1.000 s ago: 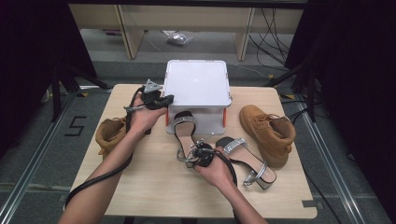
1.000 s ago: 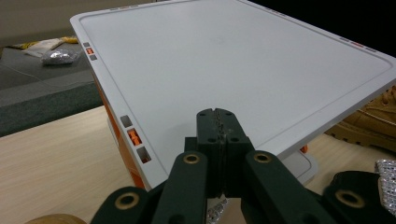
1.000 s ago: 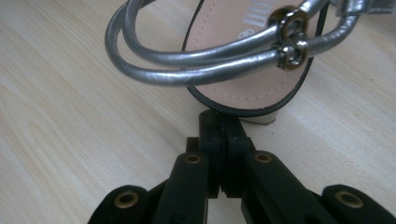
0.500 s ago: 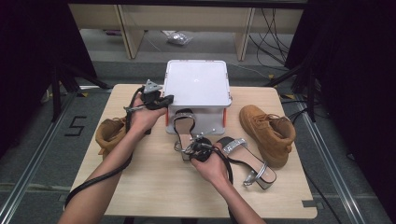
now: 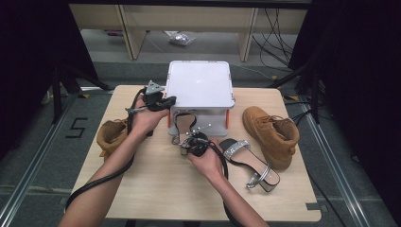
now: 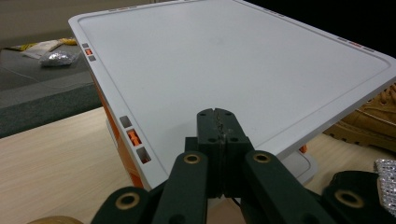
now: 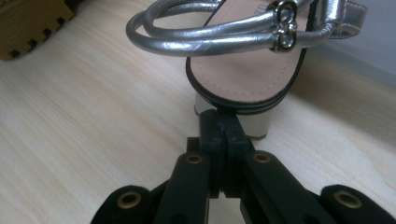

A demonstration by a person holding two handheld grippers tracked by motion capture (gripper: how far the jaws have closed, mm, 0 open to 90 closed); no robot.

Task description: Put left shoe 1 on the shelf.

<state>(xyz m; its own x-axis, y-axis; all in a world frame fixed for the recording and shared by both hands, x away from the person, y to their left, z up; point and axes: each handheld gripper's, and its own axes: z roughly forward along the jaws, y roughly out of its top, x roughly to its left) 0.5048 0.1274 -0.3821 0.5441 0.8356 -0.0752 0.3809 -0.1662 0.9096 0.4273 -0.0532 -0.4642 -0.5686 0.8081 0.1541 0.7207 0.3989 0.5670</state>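
A silver strappy sandal (image 5: pixel 182 124) stands on the table just in front of the white box (image 5: pixel 198 85), toe toward the box. My right gripper (image 5: pixel 189 141) is shut, and in the right gripper view its tips (image 7: pixel 223 116) touch the back edge of the sandal's heel (image 7: pixel 243 74); nothing shows between the jaws. My left gripper (image 5: pixel 163 101) is held at the box's front left corner. In the left gripper view it (image 6: pixel 217 114) is shut, with its tips over the white lid (image 6: pixel 210 60) near the lid's front edge.
A second silver sandal (image 5: pixel 248 161) lies to the right of my right hand. One tan boot (image 5: pixel 272 132) sits at the table's right side, another (image 5: pixel 111 135) at the left under my left forearm. The box has orange latches (image 6: pixel 134 137).
My right hand has moved forward toward the box, closing up behind the sandal's heel. The left hand has stayed at the box corner.
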